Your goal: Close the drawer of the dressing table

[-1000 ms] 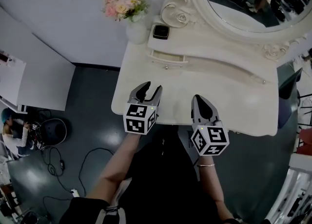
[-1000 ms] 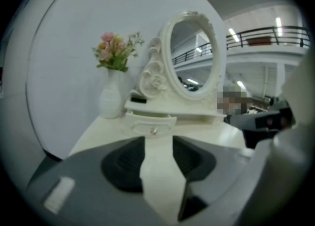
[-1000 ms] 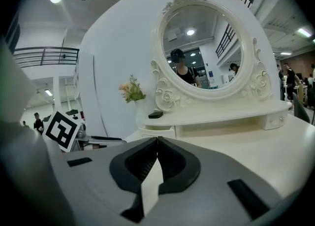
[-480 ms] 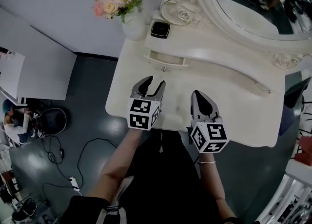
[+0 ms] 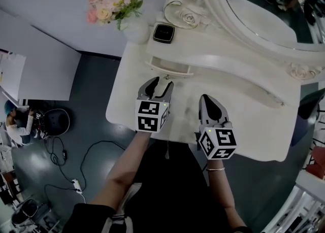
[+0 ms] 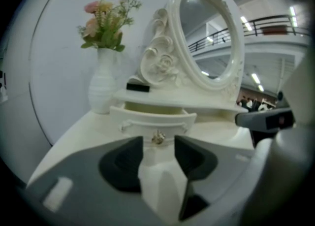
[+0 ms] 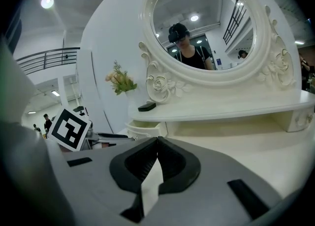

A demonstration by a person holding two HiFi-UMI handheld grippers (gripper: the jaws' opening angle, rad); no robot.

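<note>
The work is at the approach step: the drawer [image 5: 169,67] is open and no claw touches it yet. The left claw [image 5: 156,86] hovers over the near left part of the bench [image 5: 244,115], with its tips pointing at the drawer front. Its jaws have just been opening and now stand wide apart, with nothing between them. In the left gripper view, the drawer's small metal knob [image 6: 158,138] shows through the gap, further away. The right claw [image 5: 207,100] hangs beside it on the right, with its jaws together and empty.

For the next move I think the left claw must go forward until it meets the front panel near the knob, then push straight in toward the mirror side. A push off the centre could turn the drawer and jam it.

The drawer is small and cream white, with a curved front and a raised trim. It stands pulled out part way from under the low shelf [image 5: 228,64], at the far left of the bench, near the flower vase [image 5: 134,29] and just below the black box [image 5: 164,33].
</note>
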